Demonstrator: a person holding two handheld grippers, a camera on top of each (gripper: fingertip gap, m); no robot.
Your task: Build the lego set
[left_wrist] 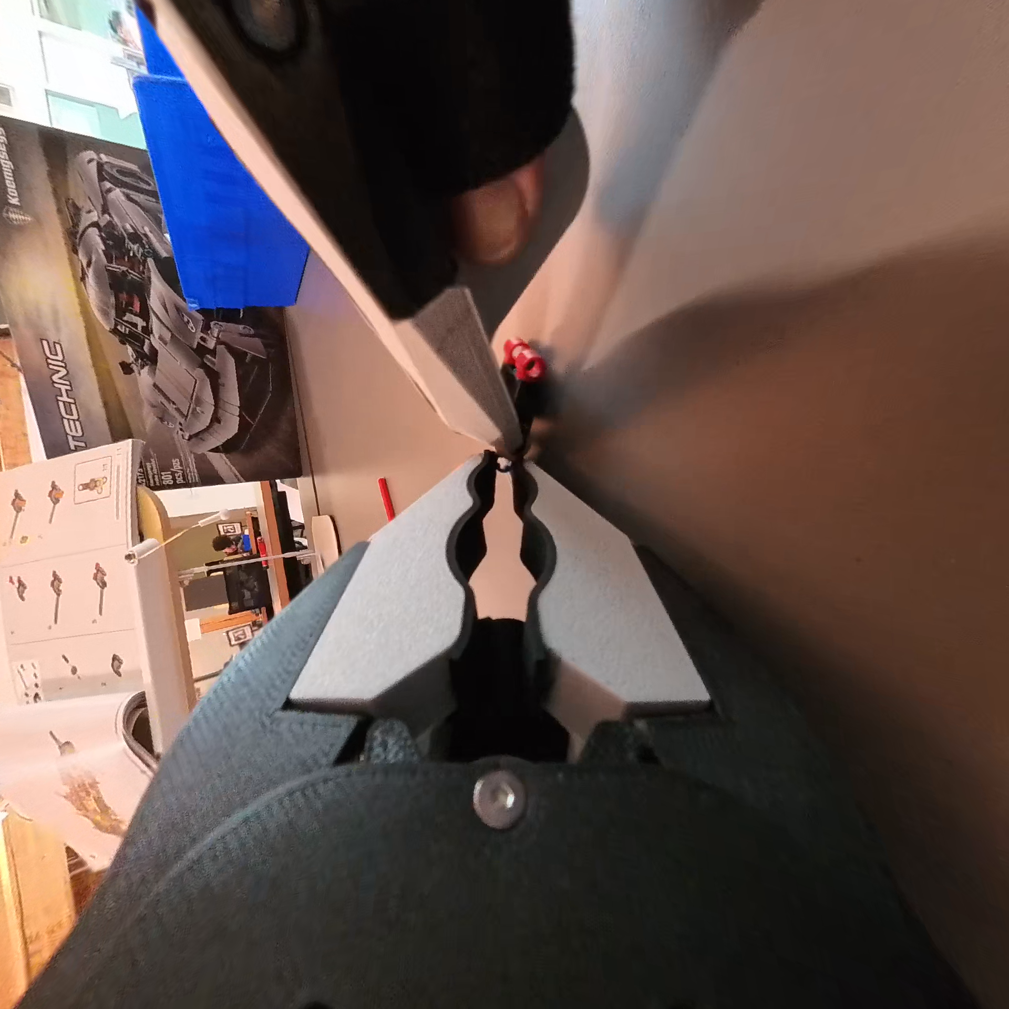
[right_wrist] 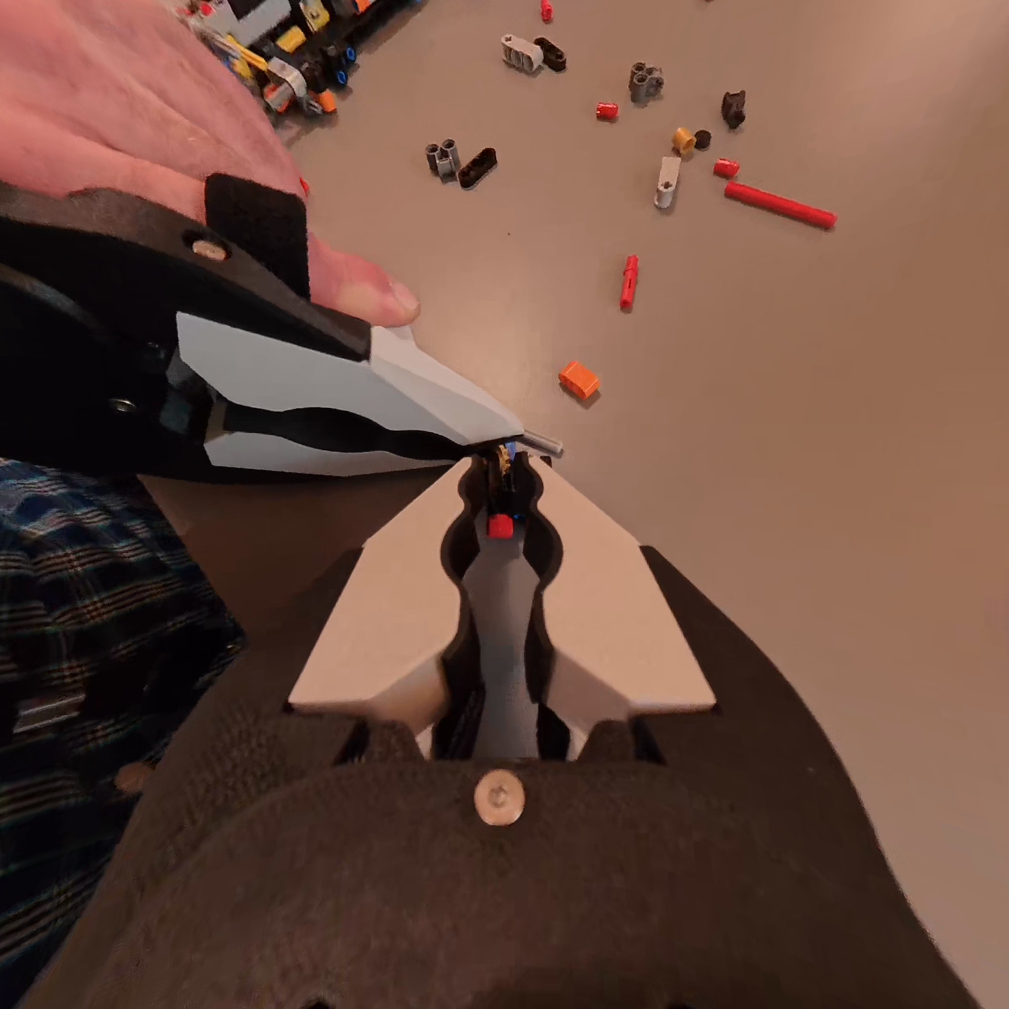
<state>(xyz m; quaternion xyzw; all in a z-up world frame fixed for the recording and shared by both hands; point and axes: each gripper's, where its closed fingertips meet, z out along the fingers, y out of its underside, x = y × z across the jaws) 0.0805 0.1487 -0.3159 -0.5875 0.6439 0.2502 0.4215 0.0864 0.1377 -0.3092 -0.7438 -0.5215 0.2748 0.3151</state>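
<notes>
Both grippers meet tip to tip above the table [right_wrist: 764,491]. Right gripper [right_wrist: 505,464] is closed narrow on a small black sub-assembly [right_wrist: 505,486] with a red bush [right_wrist: 499,527] and tan gear. Left gripper [right_wrist: 491,439] pinches a grey axle [right_wrist: 543,441], its end poking past the tips. Judgement: keep the axle in line with the hole, push straight, and brace the right gripper firmly. Loose parts, including an orange piece [right_wrist: 579,378], lie well apart.

Matt smooth table [right_wrist: 764,491]; glossy plastic red axle [right_wrist: 779,205]; matt white fingers [right_wrist: 600,600].
</notes>
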